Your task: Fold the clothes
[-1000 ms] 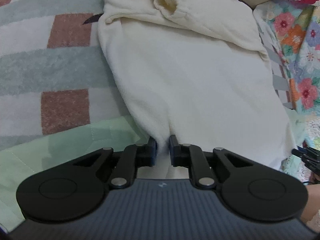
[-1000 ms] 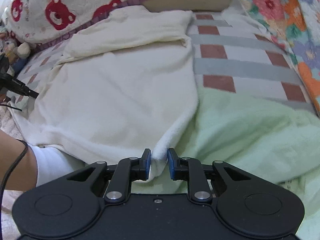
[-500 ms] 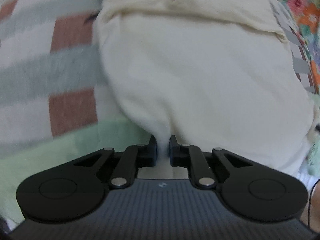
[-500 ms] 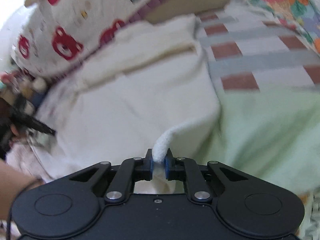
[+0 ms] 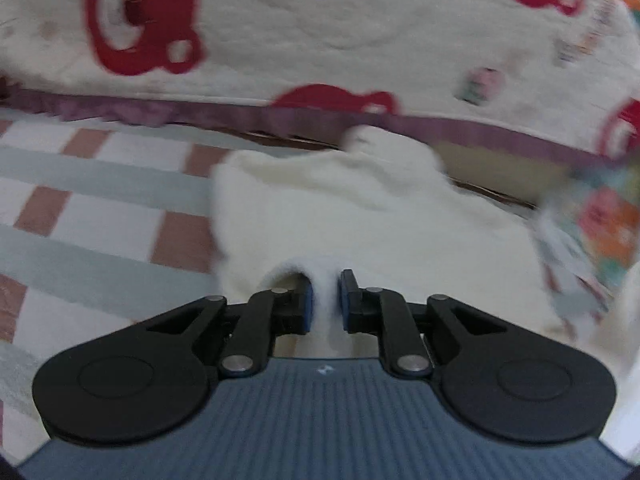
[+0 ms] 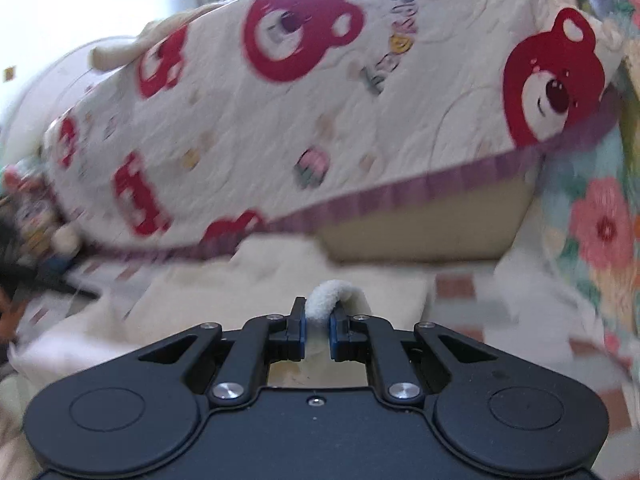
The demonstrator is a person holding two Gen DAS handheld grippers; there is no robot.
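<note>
Two hem corners of the cream fleece garment point(image 5: 360, 216), spread on the checked bedcover point(image 5: 80, 216), are pinched: left gripper point(image 5: 325, 300), jaws easing open, right gripper point(image 6: 317, 322) clenched, so the hem can be folded toward the bear-print quilt point(image 6: 320, 120).

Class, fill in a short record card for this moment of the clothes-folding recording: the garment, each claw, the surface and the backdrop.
garment: cream fleece garment, near hem pinched and lifted
left claw: jaws opening, hem between the pads
right claw: shut on a rolled bit of hem
surface: checked bedcover in white, grey and brick red
backdrop: white quilt with red bear prints and purple trim
image quality: blurred
</note>
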